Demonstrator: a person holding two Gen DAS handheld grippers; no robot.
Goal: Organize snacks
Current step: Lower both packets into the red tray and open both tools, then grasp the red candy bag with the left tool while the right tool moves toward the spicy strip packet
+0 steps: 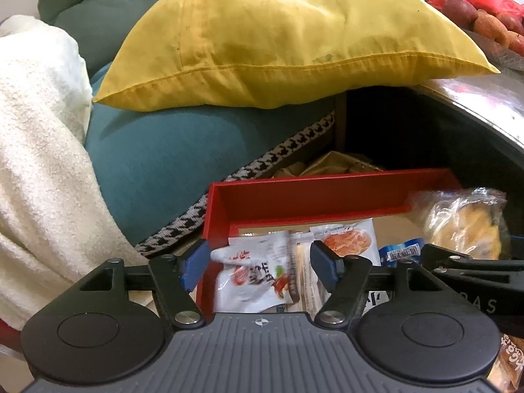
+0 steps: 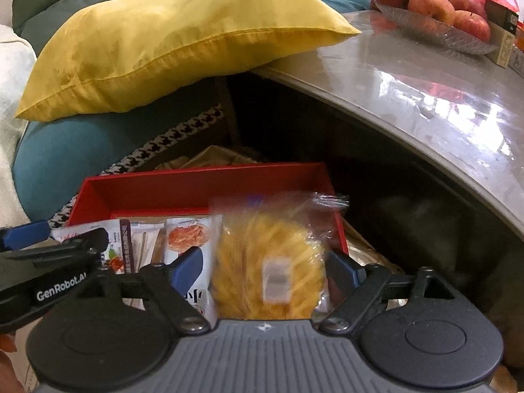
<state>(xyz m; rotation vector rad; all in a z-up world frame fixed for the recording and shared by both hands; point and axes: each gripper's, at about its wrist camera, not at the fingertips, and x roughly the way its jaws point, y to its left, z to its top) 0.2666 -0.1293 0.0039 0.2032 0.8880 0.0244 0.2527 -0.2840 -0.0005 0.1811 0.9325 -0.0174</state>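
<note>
An open red box (image 1: pixel 327 180) (image 2: pixel 203 172) sits low between the sofa and the table, with several snack packets inside. Over its left end is my left gripper (image 1: pixel 258 265), open. A blurred white packet with red print (image 1: pixel 252 271) lies between its blue pads, apart from both. A packet showing orange strips (image 1: pixel 347 239) (image 2: pixel 186 239) lies beside it. My right gripper (image 2: pixel 265 268) is open over the box's right end. Between its pads is a blurred clear bag of yellow snacks (image 2: pixel 268 262) (image 1: pixel 465 226), and neither pad presses on it.
A yellow pillow (image 1: pixel 278 42) rests on a teal sofa cushion (image 1: pixel 170 170) behind the box, with a white blanket (image 1: pixel 39 150) to the left. The glossy round table (image 2: pixel 425 91) overhangs on the right and carries a glass bowl of apples (image 2: pixel 435 9).
</note>
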